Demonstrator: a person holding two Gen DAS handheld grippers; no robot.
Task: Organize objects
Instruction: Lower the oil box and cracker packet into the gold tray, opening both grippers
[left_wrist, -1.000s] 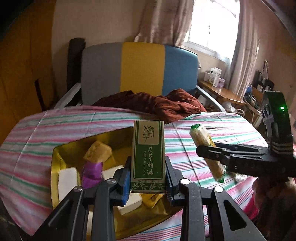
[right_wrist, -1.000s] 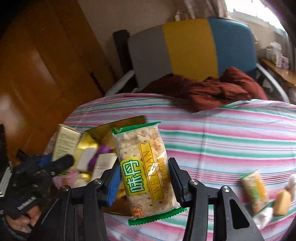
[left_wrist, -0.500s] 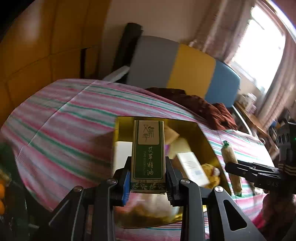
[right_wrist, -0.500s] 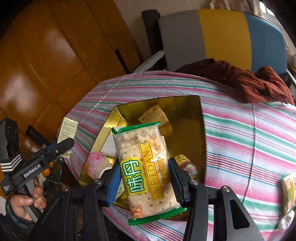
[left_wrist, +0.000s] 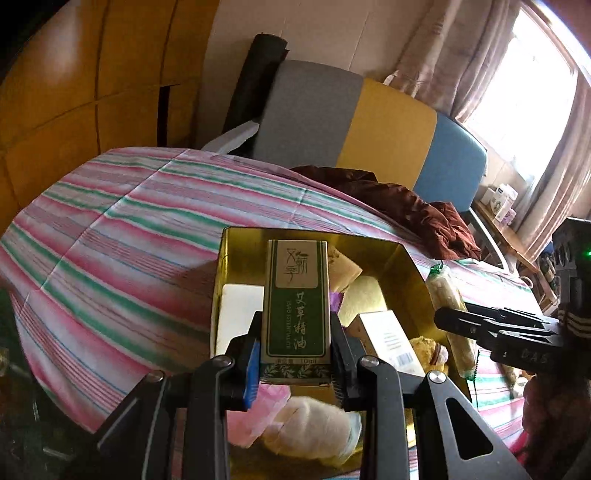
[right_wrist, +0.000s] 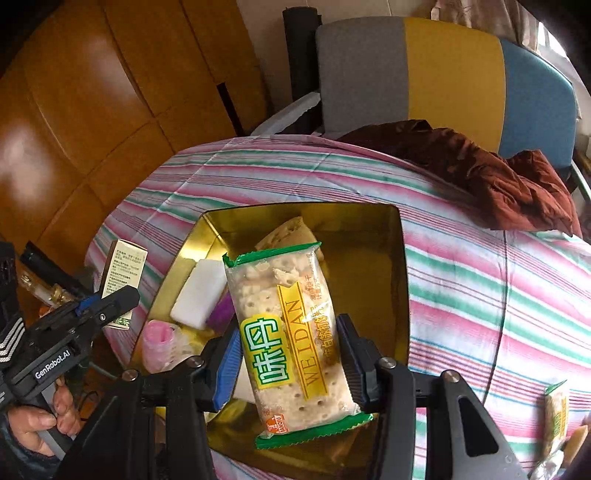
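My left gripper (left_wrist: 295, 354) is clamped on a green essential-oil box (left_wrist: 297, 306), held upright over the gold tin (right_wrist: 400, 280). My right gripper (right_wrist: 286, 363) pinches a Weidan cracker packet (right_wrist: 291, 343) above the same tin, which sits on the striped tablecloth (right_wrist: 480, 295) with a white bar (right_wrist: 197, 293) inside.
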